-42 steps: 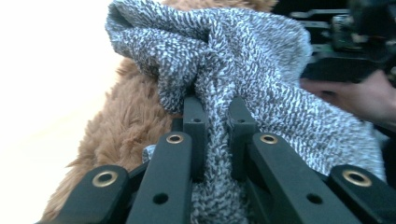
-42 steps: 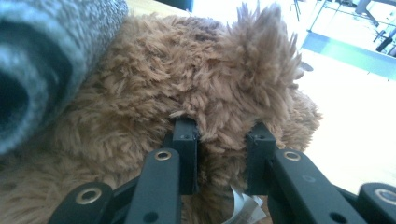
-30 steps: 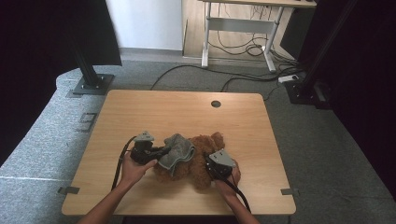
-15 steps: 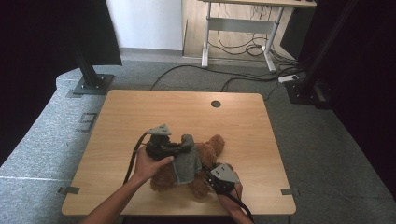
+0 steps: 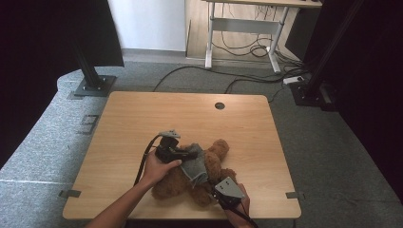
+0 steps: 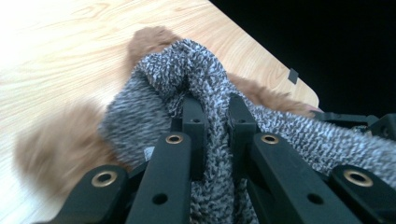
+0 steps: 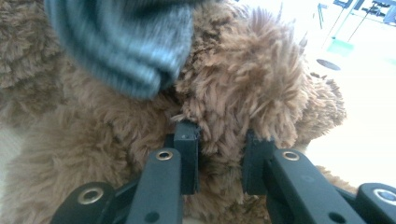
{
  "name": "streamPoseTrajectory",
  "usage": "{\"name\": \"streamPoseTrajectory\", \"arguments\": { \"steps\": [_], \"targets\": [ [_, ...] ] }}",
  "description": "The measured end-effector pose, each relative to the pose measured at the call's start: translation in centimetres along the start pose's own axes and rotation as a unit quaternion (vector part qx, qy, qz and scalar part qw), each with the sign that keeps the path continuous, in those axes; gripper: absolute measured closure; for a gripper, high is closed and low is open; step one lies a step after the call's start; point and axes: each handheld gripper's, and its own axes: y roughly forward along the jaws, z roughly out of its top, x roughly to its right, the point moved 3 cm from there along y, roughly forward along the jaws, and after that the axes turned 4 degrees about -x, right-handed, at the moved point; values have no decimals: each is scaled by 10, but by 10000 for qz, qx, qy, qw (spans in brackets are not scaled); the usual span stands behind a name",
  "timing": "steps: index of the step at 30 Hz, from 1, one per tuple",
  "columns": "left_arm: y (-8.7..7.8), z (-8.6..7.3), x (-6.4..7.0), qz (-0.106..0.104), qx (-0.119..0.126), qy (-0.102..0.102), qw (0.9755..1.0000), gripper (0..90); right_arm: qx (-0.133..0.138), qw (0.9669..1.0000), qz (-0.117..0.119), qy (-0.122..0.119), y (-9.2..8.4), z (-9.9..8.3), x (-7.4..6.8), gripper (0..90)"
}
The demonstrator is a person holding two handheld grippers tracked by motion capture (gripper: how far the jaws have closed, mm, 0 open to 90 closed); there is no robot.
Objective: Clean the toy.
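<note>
My left claw [image 5: 190, 154] is pinched tight on the grey sweater [image 6: 154, 112]. A fold of the knit sits squeezed between its two black jaws. The sweater is on the teddy bear [image 5: 176, 183], around its middle. The bear lies on its back on the tabletop [image 5: 142, 118], close to my edge, with one brown paw [image 5: 219, 147] poking out past the sweater. My right claw [image 5: 216, 194] is closed on the bear's fluffy brown fur, low on its body. Its jaws are only a little apart, with a tuft of fur held between them.
</note>
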Motion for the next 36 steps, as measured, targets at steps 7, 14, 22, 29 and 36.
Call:
{"name": "streamPoseTrajectory", "arguments": {
  "steps": [7, 14, 22, 29, 36],
  "targets": [
    [-23, -24, -16, 139, 50, -172, 9997, 811, -20, 10000, -3, -3, -3, -2, -2, 725],
    [-47, -45, -32, 375, 94, -353, 9986, 810, -19, 10000, -31, -49, -6, -4, -6, 725],
    [-69, -50, -46, 326, 393, -567, 9971, 809, -11, 10000, -63, -14, -6, -5, -6, 724],
    [-58, -7, -39, -166, 686, -443, 9965, 808, -8, 10000, -35, 47, -6, -5, -5, 723],
    [-19, 36, -34, -320, 586, -311, 9973, 809, 24, 10000, -13, 28, -6, -5, -5, 722]
  ]
}}
